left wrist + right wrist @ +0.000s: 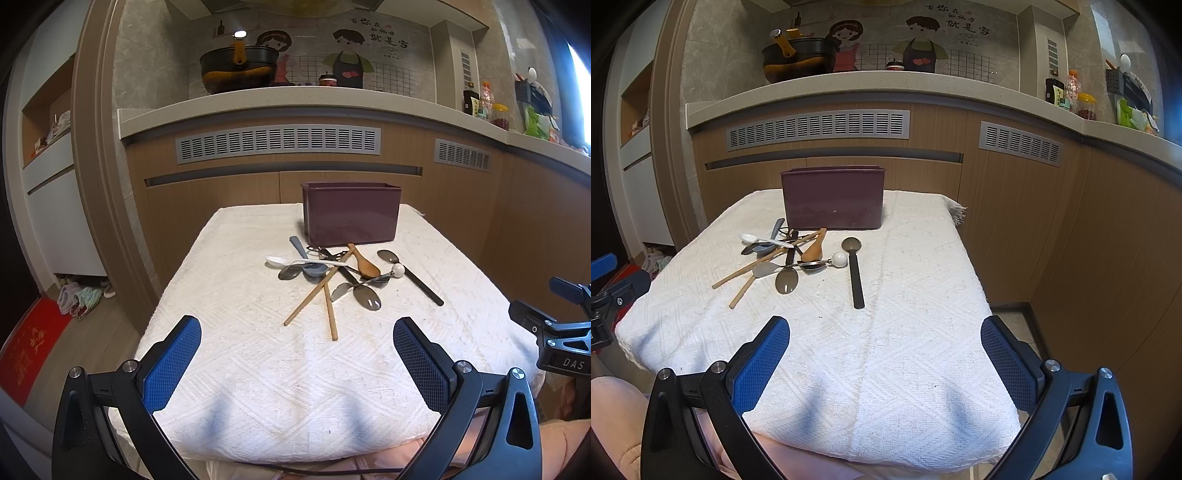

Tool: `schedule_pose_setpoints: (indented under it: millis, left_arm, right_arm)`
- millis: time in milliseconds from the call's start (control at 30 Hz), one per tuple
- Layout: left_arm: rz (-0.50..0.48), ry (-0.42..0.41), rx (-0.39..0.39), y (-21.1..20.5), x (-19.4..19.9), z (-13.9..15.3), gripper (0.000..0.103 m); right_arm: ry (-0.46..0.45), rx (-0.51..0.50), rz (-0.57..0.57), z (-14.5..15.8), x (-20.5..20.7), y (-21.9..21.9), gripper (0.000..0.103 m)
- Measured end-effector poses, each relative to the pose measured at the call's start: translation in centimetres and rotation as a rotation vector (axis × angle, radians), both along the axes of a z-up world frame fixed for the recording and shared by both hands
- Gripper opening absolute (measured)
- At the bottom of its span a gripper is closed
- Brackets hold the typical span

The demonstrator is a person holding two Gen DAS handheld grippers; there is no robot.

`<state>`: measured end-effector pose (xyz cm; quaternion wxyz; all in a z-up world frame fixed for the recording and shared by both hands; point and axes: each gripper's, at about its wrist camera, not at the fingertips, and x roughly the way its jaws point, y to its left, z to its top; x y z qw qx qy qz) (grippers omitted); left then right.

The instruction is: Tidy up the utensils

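Observation:
A pile of utensils lies on a white cloth-covered table (pixel 258 369) in front of a dark maroon box (pixel 351 212) (pixel 833 197). The pile holds wooden chopsticks (pixel 312 295) (pixel 750 269), a wooden spoon (pixel 364 262) (pixel 814 247), a white spoon (pixel 280 261) (pixel 753 239), a grey spoon (pixel 308 260) and several metal spoons (pixel 365 295) (pixel 786 280). A black-handled spoon (pixel 410 275) (pixel 854 269) lies to the right, apart. My left gripper (pixel 297 332) stands open near the table's front edge, well short of the pile. My right gripper (pixel 884 334) is open too, empty, over the front right.
Wooden kitchen cabinets with grey vents (pixel 277 144) and a counter (pixel 295 99) rise behind the table. A dark pot (pixel 238 70) sits on the counter; jars (pixel 498 114) stand at the right. Slippers (pixel 81 297) and a red mat (pixel 29 347) lie on the floor, left.

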<state>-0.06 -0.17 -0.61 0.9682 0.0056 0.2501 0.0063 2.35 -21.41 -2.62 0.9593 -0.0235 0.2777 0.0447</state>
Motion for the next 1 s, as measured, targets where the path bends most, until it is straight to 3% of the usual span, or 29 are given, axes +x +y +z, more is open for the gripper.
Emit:
schedule_pose_setpoints:
  millis: [267, 500, 733, 867, 1000]
  left_arm:
    - [0.007, 0.007, -0.007, 0.3, 0.1, -0.2, 0.103]
    - [-0.03, 0.011, 0.032, 0.0, 1.3, 0.3, 0.103]
    - [-0.041, -0.006, 0.072, 0.6, 6.3, 1.4, 0.103]
    - [-0.09, 0.05, 0.076, 0.8, 10.5, 1.0, 0.103]
    - [-0.11, 0.079, 0.017, 1.9, 13.6, 0.6, 0.103]
  right_arm:
    - [0.002, -0.017, 0.006, -0.1, 0.2, 0.2, 0.103]
    - [-0.013, -0.072, 0.009, 0.5, 1.3, 0.4, 0.103]
    - [0.035, -0.091, 0.051, 1.0, 5.5, 1.1, 0.103]
    - [0.059, -0.08, 0.084, 1.5, 9.1, 1.9, 0.103]
    - [0.051, -0.12, 0.133, 1.7, 13.3, 3.7, 0.103]
